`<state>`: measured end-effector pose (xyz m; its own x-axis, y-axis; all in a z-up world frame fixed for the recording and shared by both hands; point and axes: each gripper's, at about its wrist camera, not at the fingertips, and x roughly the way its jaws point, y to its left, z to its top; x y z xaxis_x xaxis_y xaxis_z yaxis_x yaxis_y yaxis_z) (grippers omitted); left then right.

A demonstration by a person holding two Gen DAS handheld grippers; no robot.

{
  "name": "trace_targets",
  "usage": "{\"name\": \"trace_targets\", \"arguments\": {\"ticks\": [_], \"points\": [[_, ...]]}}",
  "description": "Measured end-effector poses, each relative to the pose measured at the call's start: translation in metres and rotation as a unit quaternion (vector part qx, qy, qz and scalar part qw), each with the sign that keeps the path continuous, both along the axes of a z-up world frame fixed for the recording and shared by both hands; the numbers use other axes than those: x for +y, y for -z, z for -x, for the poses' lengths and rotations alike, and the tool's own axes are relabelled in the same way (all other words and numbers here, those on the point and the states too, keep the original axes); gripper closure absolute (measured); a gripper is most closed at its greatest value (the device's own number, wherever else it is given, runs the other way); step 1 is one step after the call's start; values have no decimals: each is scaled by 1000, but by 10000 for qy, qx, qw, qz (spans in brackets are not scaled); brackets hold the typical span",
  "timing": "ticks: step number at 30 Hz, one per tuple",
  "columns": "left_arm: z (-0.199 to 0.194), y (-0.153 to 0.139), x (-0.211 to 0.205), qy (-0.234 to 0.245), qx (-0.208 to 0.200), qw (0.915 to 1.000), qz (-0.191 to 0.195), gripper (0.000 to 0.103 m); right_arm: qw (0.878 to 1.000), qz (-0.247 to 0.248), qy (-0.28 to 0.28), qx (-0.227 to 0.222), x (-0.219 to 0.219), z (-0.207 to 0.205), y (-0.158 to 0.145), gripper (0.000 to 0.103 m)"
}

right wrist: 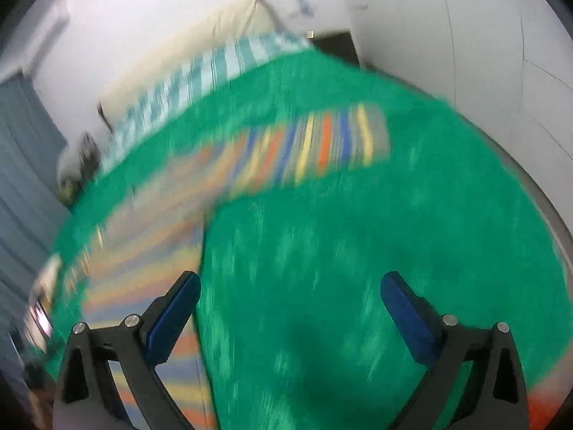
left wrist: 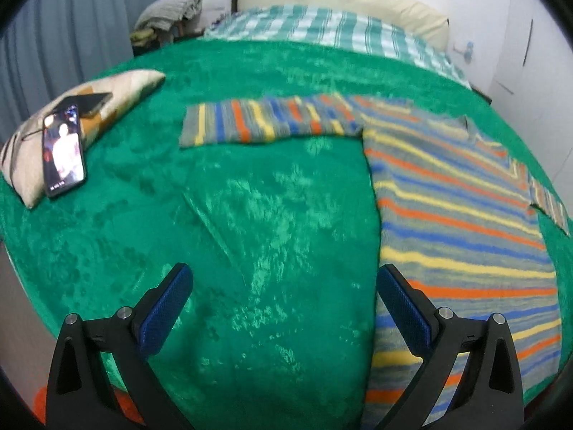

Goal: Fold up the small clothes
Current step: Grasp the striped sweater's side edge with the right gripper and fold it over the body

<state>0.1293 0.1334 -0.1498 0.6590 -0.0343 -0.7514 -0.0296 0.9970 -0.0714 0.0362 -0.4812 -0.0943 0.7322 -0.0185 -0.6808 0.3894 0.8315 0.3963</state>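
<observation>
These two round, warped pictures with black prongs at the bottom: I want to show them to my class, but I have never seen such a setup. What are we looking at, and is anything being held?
A person holds a two-finger gripper in each hand, each with a wide-angle camera looking along its fingers. The sharp picture is from the left gripper, the blurred one from the right gripper. Both are open and hold nothing. Below them is a green blanket with a striped sweater spread flat, sleeves out. At the far left a phone with its screen lit lies on a small pillow.
</observation>
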Motion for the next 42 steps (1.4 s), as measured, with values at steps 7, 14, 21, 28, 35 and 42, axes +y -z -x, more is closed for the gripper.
{"name": "trace_targets", "arguments": {"ticks": [7, 14, 21, 28, 35, 42], "points": [[-10, 9, 6, -294, 146, 9995, -9, 0, 9896, -1231, 480, 573, -142, -94, 31, 33], [-10, 17, 2, -263, 290, 9990, -193, 0, 9854, -1166, 529, 1127, -154, -147, 73, 51], [-12, 25, -14, -81, 399, 9976, -563, 0, 9876, 62, 570, 1463, -118, -165, 49, 101], [-12, 23, -13, -46, 372, 9982, -475, 0, 9932, 691, -881, 310, -6, -203, -71, 101], [-14, 23, 2, -259, 459, 9981, -332, 0, 9692, -197, -2438, -274, 156, -269, -96, 100], [-15, 28, 15, -421, 595, 9973, -126, 1, 9532, -1481, -2627, -224, 198, -285, -38, 45]]}}
